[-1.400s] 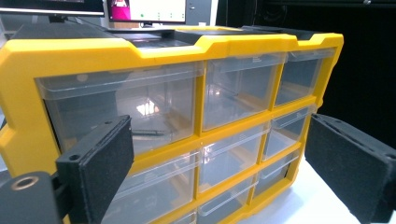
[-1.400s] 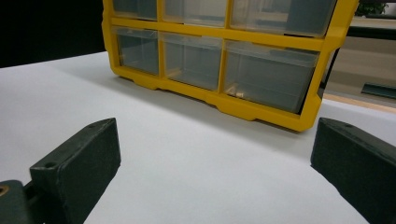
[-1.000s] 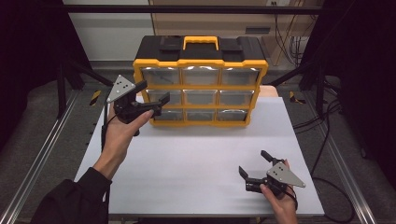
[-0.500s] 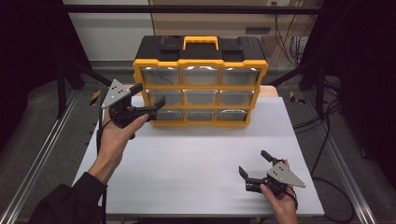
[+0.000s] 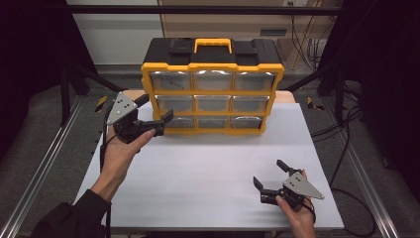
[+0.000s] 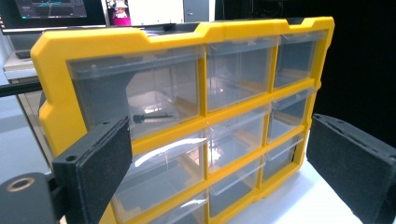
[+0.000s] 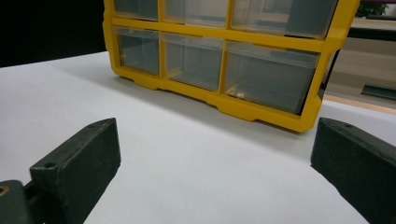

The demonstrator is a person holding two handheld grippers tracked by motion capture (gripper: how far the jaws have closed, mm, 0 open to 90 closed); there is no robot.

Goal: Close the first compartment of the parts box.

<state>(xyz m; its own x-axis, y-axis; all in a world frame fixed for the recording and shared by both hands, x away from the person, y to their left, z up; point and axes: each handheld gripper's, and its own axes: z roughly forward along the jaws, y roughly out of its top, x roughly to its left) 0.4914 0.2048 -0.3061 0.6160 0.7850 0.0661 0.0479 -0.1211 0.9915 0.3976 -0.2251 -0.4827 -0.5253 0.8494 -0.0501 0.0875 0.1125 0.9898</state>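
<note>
Reaching toward the yellow drawer cabinet [image 5: 213,84], we hold the left gripper [image 5: 151,111] at its near left corner with the jaws spread wide and nothing between them. The cabinet stands upright at the far edge of the white table [image 5: 208,168], its nine clear drawers facing us, black top and yellow handle [image 5: 213,44] behind. We angle the left gripper in from the side, likely so its jaws can square up to a drawer front; from the left gripper view the upper left drawer [image 6: 135,93] sits just ahead, with a small dark item [image 6: 152,116] lying inside it. Our right gripper [image 5: 271,176] waits low at the near right of the table, also spread and empty, well apart from the cabinet, probably kept back so it does not crowd the reach. Between it and the cabinet the tabletop lies bare, giving room to pull a drawer toward us. Left of the cabinet the table edge is close, so we have little margin there.
</note>
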